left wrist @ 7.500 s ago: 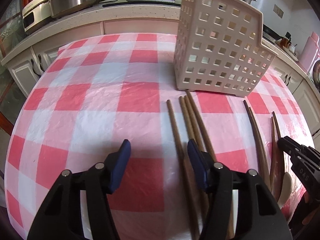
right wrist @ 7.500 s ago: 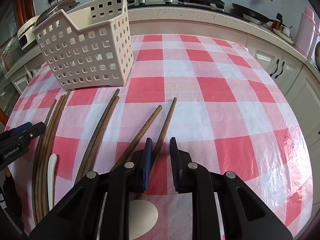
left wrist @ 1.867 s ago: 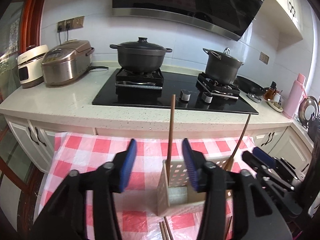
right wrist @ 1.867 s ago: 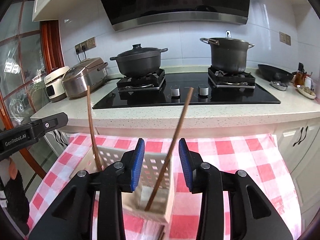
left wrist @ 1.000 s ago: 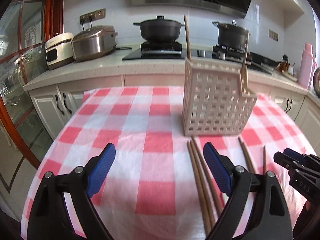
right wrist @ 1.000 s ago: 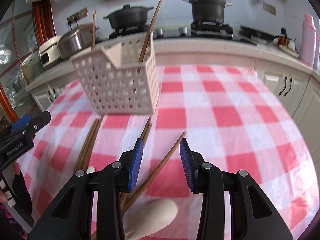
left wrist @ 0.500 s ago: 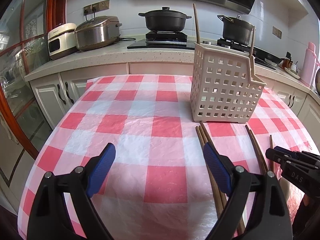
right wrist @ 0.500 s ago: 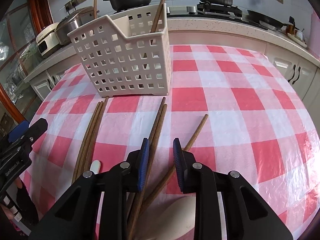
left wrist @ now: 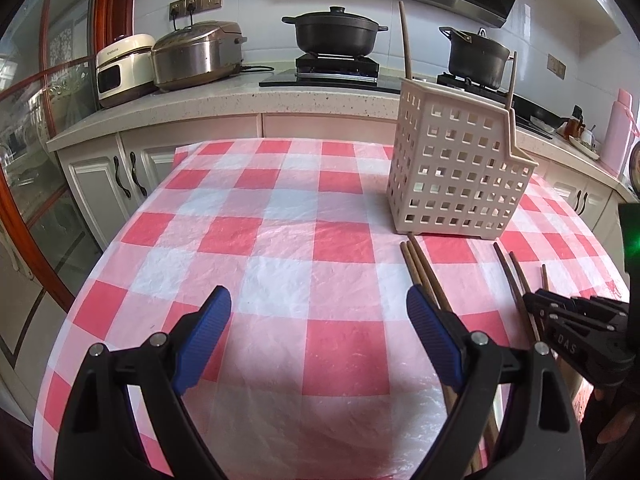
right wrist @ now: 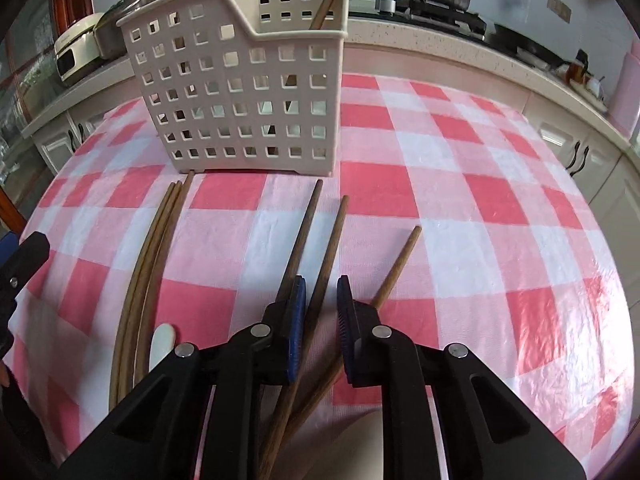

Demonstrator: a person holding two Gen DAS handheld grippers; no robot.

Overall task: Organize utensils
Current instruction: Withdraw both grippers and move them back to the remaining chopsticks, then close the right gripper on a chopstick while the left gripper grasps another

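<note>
chopsticks (right wrist: 332, 240) lying on desk (right wrist: 480, 208) at 6 o'clock of basket (right wrist: 240, 92) | two sticks standing inside, six or so waiting, I'm judging | right hand-held gripper (right wrist: 321, 312) narrowly apart, straddling one | left hand-held gripper (left wrist: 319, 332) gaping wide, holding nothing

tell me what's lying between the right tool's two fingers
In the right wrist view, one wooden chopstick runs up between the right tool's blue pads toward the basket; the pads are not yet closed on it.
</note>
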